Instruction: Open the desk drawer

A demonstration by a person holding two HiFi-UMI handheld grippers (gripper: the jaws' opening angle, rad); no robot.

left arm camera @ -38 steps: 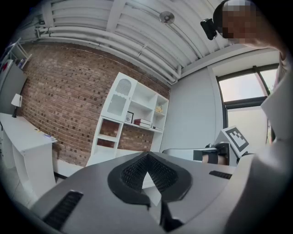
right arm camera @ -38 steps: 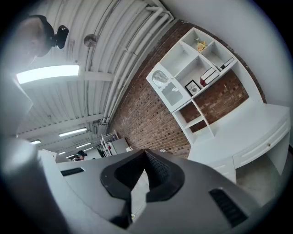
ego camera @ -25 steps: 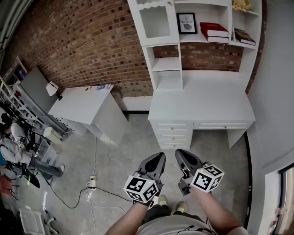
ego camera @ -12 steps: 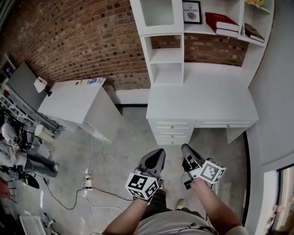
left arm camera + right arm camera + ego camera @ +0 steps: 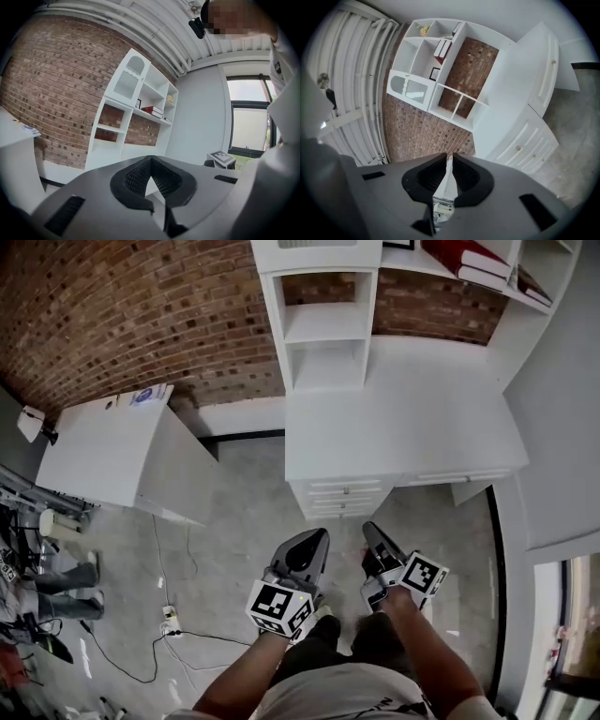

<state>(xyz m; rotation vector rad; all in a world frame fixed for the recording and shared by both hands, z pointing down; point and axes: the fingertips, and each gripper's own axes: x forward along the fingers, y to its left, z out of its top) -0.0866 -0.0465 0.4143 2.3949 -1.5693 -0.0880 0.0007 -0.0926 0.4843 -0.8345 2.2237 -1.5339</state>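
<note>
Step in hand: the approach, by my reading. Neither gripper has reached a drawer front, and every drawer looks fully shut.
Next move: probably bring one gripper up to the desk front, part its jaws, and line them up on a drawer knob. The knobs are small, so the aim must be fine, and the pull should run straight out from the desk.
Desk: white with a bare top, and a shelf unit rises from its back edge. It serves as the landmark for all places below.
Wide drawer: under the desk top, on the right part of the front, above the open knee space.
Drawer stack: three small drawers under the left part of the desk front. The task does not say which drawer is meant.
Left gripper: out in front of the desk, over the floor, well apart from the drawer stack. Its jaws meet at the tips with nothing between them.
Right gripper: just beside the left one, also clear of the desk front, pointing toward the drawer stack. Its jaws are all but together and hold nothing.
Knob: one on each drawer front, and none is touched.
</note>
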